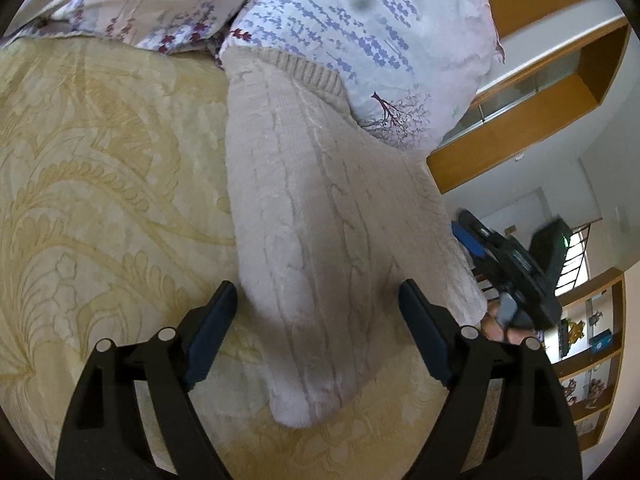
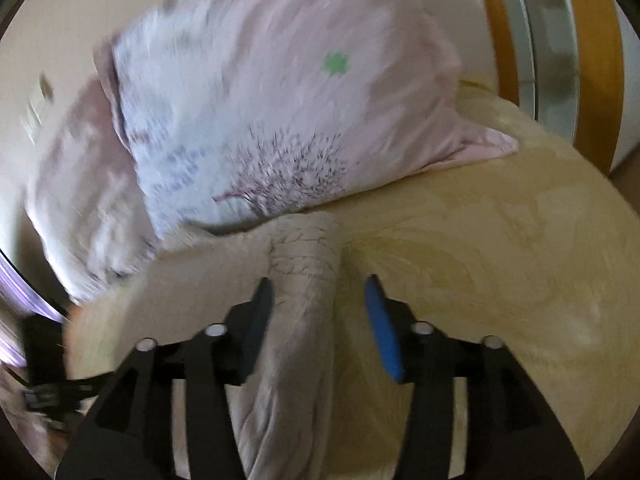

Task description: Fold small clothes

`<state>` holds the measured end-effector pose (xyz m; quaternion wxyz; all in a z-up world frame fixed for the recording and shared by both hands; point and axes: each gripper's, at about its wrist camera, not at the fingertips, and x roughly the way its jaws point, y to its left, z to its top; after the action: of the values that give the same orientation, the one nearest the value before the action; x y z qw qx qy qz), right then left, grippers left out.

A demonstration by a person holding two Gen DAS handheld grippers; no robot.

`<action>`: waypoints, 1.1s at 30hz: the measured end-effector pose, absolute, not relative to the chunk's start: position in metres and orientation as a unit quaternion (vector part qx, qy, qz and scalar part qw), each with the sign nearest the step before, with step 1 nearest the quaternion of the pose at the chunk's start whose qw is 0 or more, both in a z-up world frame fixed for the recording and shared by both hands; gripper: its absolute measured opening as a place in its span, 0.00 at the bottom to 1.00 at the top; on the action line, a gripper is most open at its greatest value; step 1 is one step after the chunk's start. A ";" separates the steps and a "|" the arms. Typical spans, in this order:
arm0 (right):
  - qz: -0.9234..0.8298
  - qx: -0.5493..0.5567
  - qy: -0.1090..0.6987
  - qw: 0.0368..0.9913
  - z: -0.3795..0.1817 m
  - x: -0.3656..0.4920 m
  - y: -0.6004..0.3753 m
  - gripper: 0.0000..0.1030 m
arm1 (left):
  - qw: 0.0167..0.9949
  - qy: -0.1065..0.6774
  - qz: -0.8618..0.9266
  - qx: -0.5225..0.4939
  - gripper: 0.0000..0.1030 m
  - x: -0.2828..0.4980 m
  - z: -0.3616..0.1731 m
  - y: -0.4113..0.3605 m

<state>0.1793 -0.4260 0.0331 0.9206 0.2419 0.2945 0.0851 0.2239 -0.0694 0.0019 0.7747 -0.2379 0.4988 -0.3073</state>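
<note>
A cream cable-knit garment (image 1: 320, 208) lies as a long folded strip on a yellow patterned bedspread (image 1: 100, 184), its ribbed end against a floral pillow (image 1: 360, 32). My left gripper (image 1: 318, 292) is open just above the strip's near end, with one finger on either side and neither pad pressing. In the blurred right wrist view the same garment (image 2: 308, 280) runs between the fingers of my right gripper (image 2: 318, 282). Those jaws stand apart, the blue pad (image 2: 384, 332) is clear of the cloth, and the dark finger (image 2: 258, 320) is close beside it.
Two floral pillows (image 2: 248, 92) lie at the head of the bed. A wooden shelf unit (image 1: 560, 92) stands beyond the bed's right edge. A hand (image 1: 496, 326) holds the right gripper's black body (image 1: 520, 272) at the garment's right side. The bedspread (image 2: 500, 260) stretches out to the right.
</note>
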 end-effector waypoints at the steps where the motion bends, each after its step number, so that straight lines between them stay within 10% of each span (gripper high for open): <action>1: 0.097 0.257 0.293 0.916 0.033 0.173 -0.428 0.51 | 0.774 0.499 -0.306 -0.240 0.79 0.222 0.002 -0.068; 13: 0.144 0.270 0.306 0.901 0.011 0.117 -0.413 0.50 | 0.767 0.504 -0.303 -0.256 0.60 0.194 0.000 -0.056; 16: 0.145 0.259 0.320 0.900 0.004 0.121 -0.405 0.15 | 0.759 0.513 -0.310 -0.255 0.36 0.193 -0.005 -0.059; 19: 0.141 0.241 0.286 0.917 0.014 0.110 -0.401 0.10 | 0.759 0.512 -0.313 -0.252 0.21 0.191 -0.008 -0.059; 33: 0.076 0.223 0.329 0.914 -0.018 0.104 -0.405 0.10 | 0.758 0.503 -0.323 -0.261 0.19 0.167 -0.017 -0.048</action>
<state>0.1038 -0.4049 -0.0181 0.9143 0.2231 0.3294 0.0763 0.1674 -0.0478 -0.0172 0.7579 -0.2610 0.5032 -0.3228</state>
